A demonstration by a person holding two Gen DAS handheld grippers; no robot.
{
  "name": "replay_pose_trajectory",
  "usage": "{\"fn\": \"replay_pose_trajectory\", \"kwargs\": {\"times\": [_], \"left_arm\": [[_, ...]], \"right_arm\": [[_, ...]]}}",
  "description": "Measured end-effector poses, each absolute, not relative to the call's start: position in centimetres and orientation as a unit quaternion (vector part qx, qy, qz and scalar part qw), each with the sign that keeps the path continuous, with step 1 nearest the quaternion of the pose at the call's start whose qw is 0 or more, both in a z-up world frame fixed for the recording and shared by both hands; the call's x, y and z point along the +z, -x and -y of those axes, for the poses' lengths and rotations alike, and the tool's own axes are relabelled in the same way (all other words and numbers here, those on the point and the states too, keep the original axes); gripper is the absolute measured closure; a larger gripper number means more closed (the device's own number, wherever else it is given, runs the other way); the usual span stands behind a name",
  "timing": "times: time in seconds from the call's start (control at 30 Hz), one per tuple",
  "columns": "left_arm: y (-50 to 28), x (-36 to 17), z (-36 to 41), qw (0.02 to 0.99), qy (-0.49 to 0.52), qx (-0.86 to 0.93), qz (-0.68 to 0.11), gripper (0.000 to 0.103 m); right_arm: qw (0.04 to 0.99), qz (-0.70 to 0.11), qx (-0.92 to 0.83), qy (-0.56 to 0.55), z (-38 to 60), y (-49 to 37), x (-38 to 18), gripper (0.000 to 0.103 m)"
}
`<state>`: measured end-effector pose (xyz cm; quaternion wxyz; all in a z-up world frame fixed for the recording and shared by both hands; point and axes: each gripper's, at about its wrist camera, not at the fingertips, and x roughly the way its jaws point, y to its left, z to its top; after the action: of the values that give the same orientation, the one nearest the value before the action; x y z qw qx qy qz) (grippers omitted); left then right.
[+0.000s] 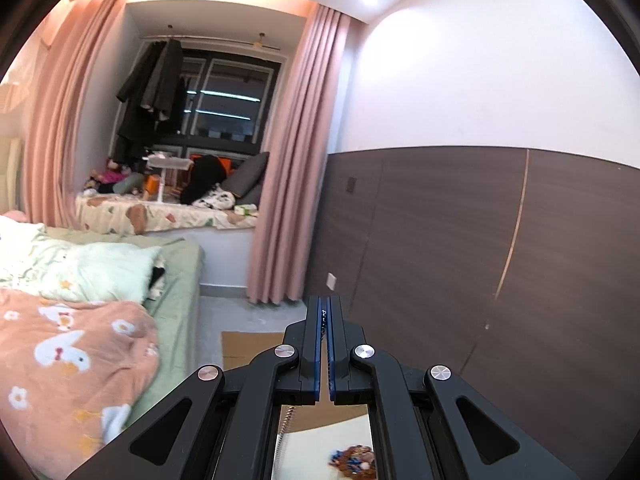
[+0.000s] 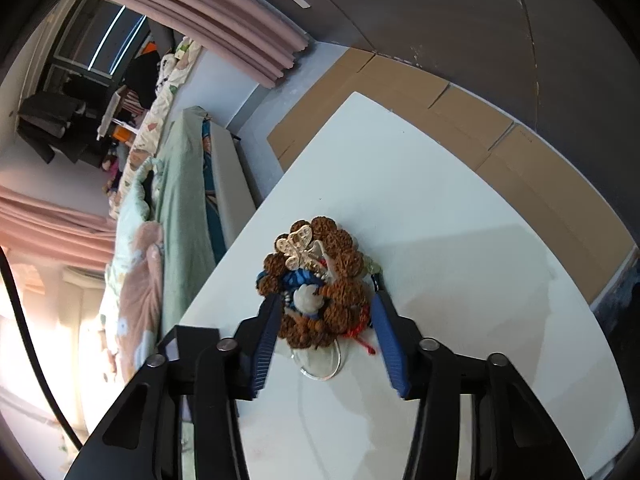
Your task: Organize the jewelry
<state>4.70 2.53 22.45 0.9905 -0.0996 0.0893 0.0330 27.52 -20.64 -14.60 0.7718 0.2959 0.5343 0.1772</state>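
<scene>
In the right wrist view a pile of jewelry (image 2: 316,280) lies on a white table (image 2: 460,240): a bracelet of brown knobbly beads, a gold butterfly brooch (image 2: 298,248), blue and white pieces, a red cord and a thin silver hoop (image 2: 320,368). My right gripper (image 2: 326,300) is open, its blue-padded fingers on either side of the pile. My left gripper (image 1: 325,312) is raised high and shut on a thin chain (image 1: 285,426), which hangs down beneath it. The jewelry pile (image 1: 354,460) shows far below in the left wrist view.
Flattened cardboard (image 2: 460,120) lies on the floor beyond the table, against a dark wood-panel wall (image 1: 480,240). A bed (image 1: 80,320) with green and orange bedding stands to the left. Pink curtains (image 1: 288,160) frame a window alcove.
</scene>
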Motion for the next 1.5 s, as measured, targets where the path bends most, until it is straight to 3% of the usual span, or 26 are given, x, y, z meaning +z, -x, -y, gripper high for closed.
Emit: {"fn": "replay_pose_trajectory", "kwargs": {"times": [0.37, 0.4, 0.87, 0.9, 1.17, 1.3, 1.37, 1.4, 1.43, 1.5], "left_arm": [[-3.8, 24.4, -5.7, 0.990, 0.095, 0.073, -0.074, 0.102], [-3.9, 24.3, -6.1, 0.990, 0.098, 0.076, -0.074, 0.102], [-8.4, 18.6, -9.0, 0.980, 0.130, 0.092, -0.122, 0.102], [-8.6, 18.1, -9.3, 0.979, 0.133, 0.093, -0.125, 0.102], [-9.9, 15.3, -9.9, 0.974, 0.153, 0.087, -0.145, 0.102], [-10.4, 13.6, -9.7, 0.971, 0.167, 0.079, -0.154, 0.102], [-10.6, 12.9, -9.6, 0.969, 0.172, 0.078, -0.159, 0.102], [-10.8, 12.3, -9.7, 0.968, 0.176, 0.077, -0.162, 0.102], [-11.0, 11.8, -9.8, 0.967, 0.179, 0.075, -0.166, 0.102], [-11.3, 10.7, -9.9, 0.964, 0.188, 0.074, -0.173, 0.102]], "right_arm": [[0.783, -0.540, 0.165, -0.262, 19.0, -28.8, -15.9, 0.068], [0.783, -0.538, 0.166, -0.264, 19.1, -28.6, -15.7, 0.076], [0.781, -0.469, 0.263, -0.317, 19.4, -27.6, -11.4, 0.076], [0.781, -0.466, 0.269, -0.318, 19.3, -27.6, -11.2, 0.099], [0.776, -0.460, 0.290, -0.318, 18.0, -27.6, -10.8, 0.101], [0.778, -0.488, 0.248, -0.309, 18.6, -28.3, -12.0, 0.097], [0.783, -0.502, 0.216, -0.296, 19.0, -28.5, -12.6, 0.076], [0.787, -0.506, 0.201, -0.290, 19.2, -28.7, -12.9, 0.060], [0.789, -0.508, 0.193, -0.287, 19.4, -28.7, -13.0, 0.055], [0.792, -0.507, 0.189, -0.283, 19.4, -28.9, -13.2, 0.055]]}}
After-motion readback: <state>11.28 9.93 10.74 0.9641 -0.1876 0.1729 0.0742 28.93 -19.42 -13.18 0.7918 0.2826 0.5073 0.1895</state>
